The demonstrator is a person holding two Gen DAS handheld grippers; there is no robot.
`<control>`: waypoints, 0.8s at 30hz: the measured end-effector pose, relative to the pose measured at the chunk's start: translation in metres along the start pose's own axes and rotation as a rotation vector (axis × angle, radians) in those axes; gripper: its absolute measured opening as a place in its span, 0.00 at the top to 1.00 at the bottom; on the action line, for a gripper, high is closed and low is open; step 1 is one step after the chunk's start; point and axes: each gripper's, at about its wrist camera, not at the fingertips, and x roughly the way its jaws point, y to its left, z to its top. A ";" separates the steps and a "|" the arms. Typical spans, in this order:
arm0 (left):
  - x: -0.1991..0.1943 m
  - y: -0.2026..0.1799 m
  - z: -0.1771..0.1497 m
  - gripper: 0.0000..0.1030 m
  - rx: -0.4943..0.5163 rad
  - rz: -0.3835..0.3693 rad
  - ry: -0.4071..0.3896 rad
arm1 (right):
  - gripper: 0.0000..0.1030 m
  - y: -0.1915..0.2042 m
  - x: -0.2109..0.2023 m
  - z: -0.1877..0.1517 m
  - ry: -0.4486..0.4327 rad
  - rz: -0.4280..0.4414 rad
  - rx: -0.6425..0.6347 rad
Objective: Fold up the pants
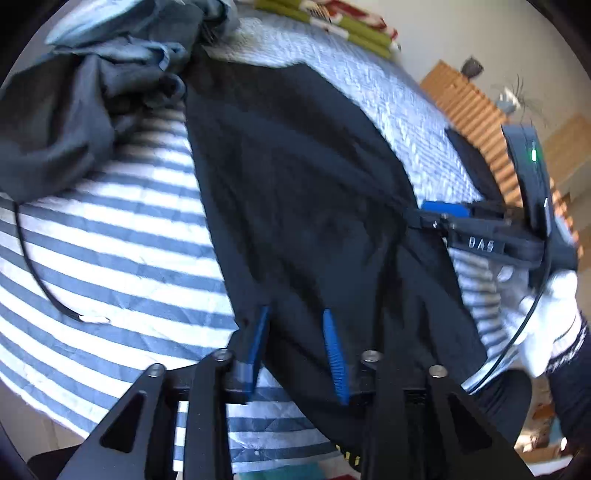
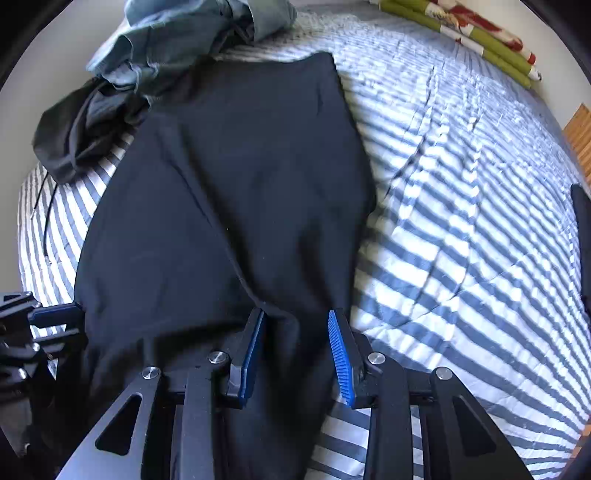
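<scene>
The black pants (image 1: pixel 295 177) lie lengthwise on a blue-and-white striped bed cover (image 1: pixel 110 236). My left gripper (image 1: pixel 295 310) hovers over their near left edge, open, with black cloth lying between its blue fingers (image 1: pixel 334 350). In the right wrist view the pants (image 2: pixel 229 177) spread away from me. My right gripper (image 2: pixel 295 312) stands open over their near right part, a ridge of cloth against its left finger (image 2: pixel 253 350). A white-gloved hand (image 1: pixel 550 314) holds the right gripper (image 1: pixel 436 216), seen in the left wrist view at the pants' right edge.
A heap of grey and blue-grey clothes (image 2: pixel 155 55) lies at the far left, touching the pants. A thin black cable (image 1: pixel 40 273) rests on the cover at left. Folded green and red cloth (image 2: pixel 476 33) lies at the far edge. Wooden slats (image 1: pixel 476 110) stand beyond the bed.
</scene>
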 end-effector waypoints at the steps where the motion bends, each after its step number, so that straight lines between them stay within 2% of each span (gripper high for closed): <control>1: -0.004 0.002 0.004 0.51 -0.011 0.012 -0.015 | 0.69 0.001 -0.004 0.001 -0.021 -0.042 -0.010; 2: -0.008 0.003 0.009 0.43 -0.027 0.024 -0.032 | 0.69 0.001 -0.006 0.003 -0.032 -0.062 -0.017; 3: -0.011 0.005 0.013 0.39 -0.039 0.027 -0.047 | 0.69 0.000 -0.007 0.005 -0.039 -0.066 -0.019; 6: -0.008 0.006 0.030 0.34 -0.059 0.043 -0.048 | 0.67 -0.005 -0.009 0.012 -0.034 -0.058 -0.004; 9: 0.002 0.009 0.040 0.34 -0.069 0.054 -0.037 | 0.62 -0.014 -0.005 0.023 -0.025 -0.040 0.022; 12: 0.010 0.015 0.050 0.34 -0.091 0.050 -0.023 | 0.58 -0.032 0.002 0.032 0.008 0.036 0.088; 18: 0.017 0.032 0.063 0.34 -0.138 0.060 -0.027 | 0.57 -0.069 0.024 0.045 0.078 0.176 0.209; 21: 0.020 0.040 0.066 0.34 -0.150 0.070 -0.022 | 0.56 -0.073 0.030 0.042 0.100 0.239 0.221; 24: 0.024 0.048 0.066 0.34 -0.176 0.063 -0.014 | 0.56 -0.076 0.035 0.044 0.110 0.247 0.225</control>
